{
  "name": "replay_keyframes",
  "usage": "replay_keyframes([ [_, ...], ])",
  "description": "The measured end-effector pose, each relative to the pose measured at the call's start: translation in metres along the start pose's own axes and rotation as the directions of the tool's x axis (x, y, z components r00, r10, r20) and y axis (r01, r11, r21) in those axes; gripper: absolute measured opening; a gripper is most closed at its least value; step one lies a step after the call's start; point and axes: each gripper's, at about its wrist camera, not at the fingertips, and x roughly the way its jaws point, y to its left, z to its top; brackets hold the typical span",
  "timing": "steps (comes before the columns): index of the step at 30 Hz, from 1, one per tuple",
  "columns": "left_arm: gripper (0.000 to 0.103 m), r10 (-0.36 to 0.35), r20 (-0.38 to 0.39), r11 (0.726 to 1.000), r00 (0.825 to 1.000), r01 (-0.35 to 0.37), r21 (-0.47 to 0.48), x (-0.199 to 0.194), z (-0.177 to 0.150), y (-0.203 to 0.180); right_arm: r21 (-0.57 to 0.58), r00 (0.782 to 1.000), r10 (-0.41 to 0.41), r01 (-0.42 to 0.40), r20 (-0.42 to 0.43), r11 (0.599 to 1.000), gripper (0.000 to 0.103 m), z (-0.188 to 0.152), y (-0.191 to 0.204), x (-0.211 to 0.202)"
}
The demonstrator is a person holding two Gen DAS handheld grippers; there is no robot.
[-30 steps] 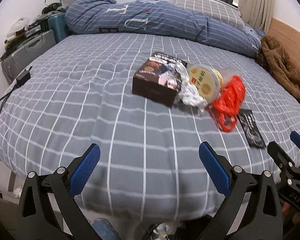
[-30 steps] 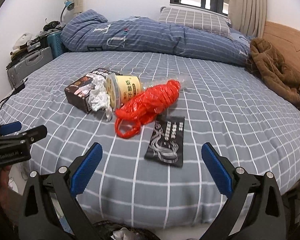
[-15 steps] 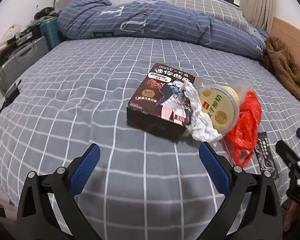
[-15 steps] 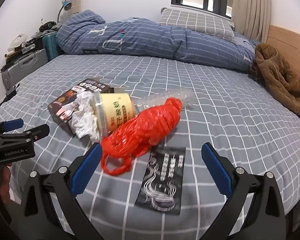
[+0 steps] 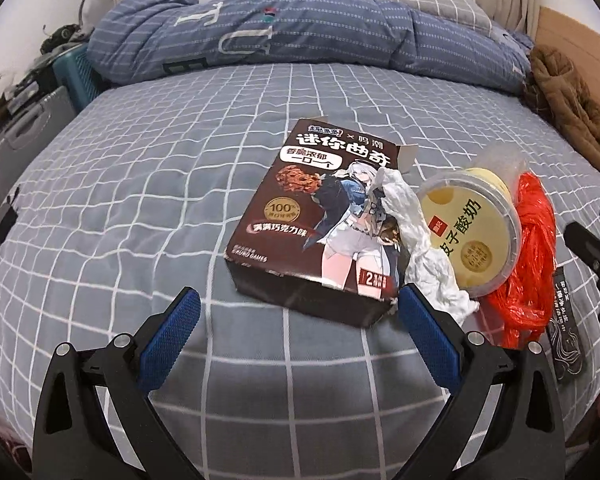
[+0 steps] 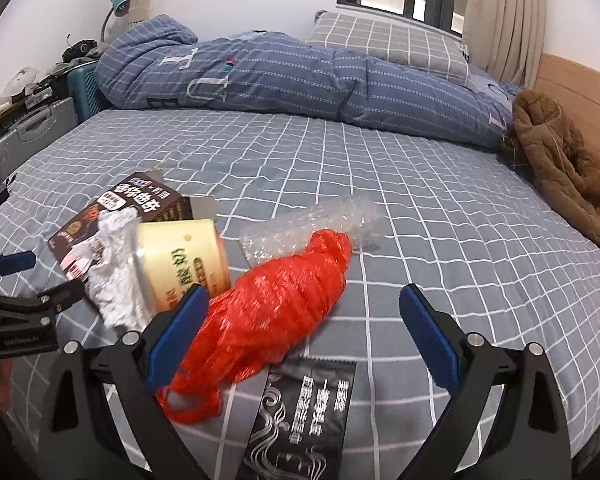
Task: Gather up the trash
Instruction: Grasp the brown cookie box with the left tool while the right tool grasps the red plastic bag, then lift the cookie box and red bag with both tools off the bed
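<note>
Trash lies in a cluster on the grey checked bed (image 5: 140, 200). A dark cookie box (image 5: 320, 216) lies flat, with a crumpled white tissue (image 5: 420, 248), a yellow yoghurt cup (image 5: 472, 236) on its side and a red plastic bag (image 5: 534, 256) to its right. My left gripper (image 5: 296, 332) is open just short of the box's near edge. My right gripper (image 6: 304, 332) is open over the red bag (image 6: 284, 312) and a black sachet (image 6: 304, 416). Clear bubble wrap (image 6: 312, 220) lies behind the bag. The cup (image 6: 180, 264), tissue (image 6: 112, 276) and box (image 6: 116, 208) show at left.
A folded blue duvet (image 6: 300, 76) and a pillow (image 6: 388, 44) lie along the far side. A brown coat (image 6: 556, 160) lies at the right by the wooden headboard. Suitcases (image 5: 20, 140) stand left of the bed. The left gripper (image 6: 24, 304) shows at the right view's left edge.
Both grippers have moved forward over the bed toward the trash, which now looks larger and closer. Both stay open. Nothing has been taken hold of.
</note>
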Motion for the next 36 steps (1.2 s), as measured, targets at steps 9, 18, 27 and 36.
replay_keyframes([
  [9,0.096,-0.019,-0.010,0.999,1.000,0.020,0.045,0.018,0.008,-0.005,0.003,0.997,0.041,-0.041,-0.067,0.999,0.075,0.003,0.002,0.031],
  [18,0.089,-0.056,0.008,0.998,0.998,0.056,0.027,0.021,0.009,0.000,0.025,0.987,0.097,-0.095,-0.127,0.995,0.034,-0.003,0.003,0.049],
  [27,0.089,-0.038,0.037,0.999,0.999,0.039,-0.025,0.008,0.010,0.012,0.033,0.986,0.111,-0.108,-0.126,0.994,0.017,-0.002,0.001,0.044],
  [36,0.089,-0.021,0.087,0.996,0.996,0.028,-0.079,-0.014,0.018,0.025,0.067,0.986,0.126,-0.119,-0.109,0.991,0.017,0.006,-0.007,0.031],
])
